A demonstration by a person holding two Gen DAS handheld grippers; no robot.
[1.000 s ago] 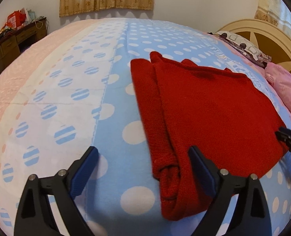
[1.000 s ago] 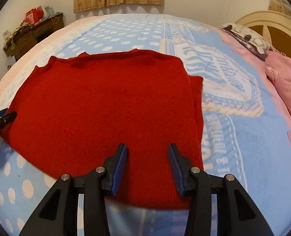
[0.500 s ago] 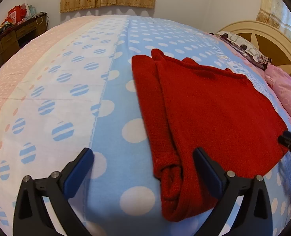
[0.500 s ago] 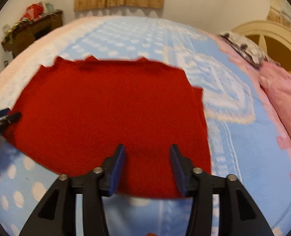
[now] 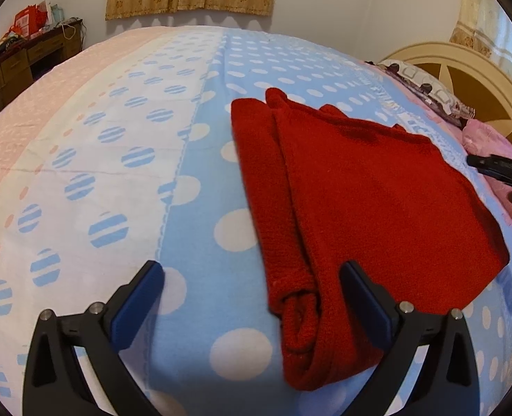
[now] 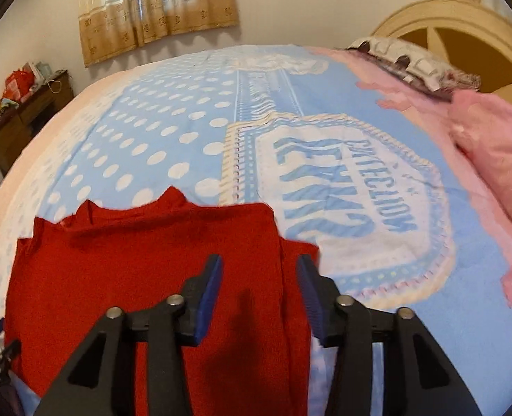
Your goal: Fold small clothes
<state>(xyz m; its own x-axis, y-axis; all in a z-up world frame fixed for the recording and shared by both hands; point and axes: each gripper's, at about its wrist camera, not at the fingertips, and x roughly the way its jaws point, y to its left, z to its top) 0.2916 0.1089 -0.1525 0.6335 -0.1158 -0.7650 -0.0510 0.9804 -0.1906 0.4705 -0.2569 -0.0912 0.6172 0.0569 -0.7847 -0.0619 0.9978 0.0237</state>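
we find the right tool above the red garment on the bed, its jaws closing, pressing nothing.

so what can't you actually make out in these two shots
- Red sweater: its near hem in the right wrist view is covered by the right gripper, whose jaws are closing.
- Sweater's folded-under left side, left wrist view: layers hidden inside the roll.
- Desk clutter: too small to identify.
- Bedspread lettering: blurred, unreadable.
- Left gripper, jaws wide: whether its right finger touches the cloth.
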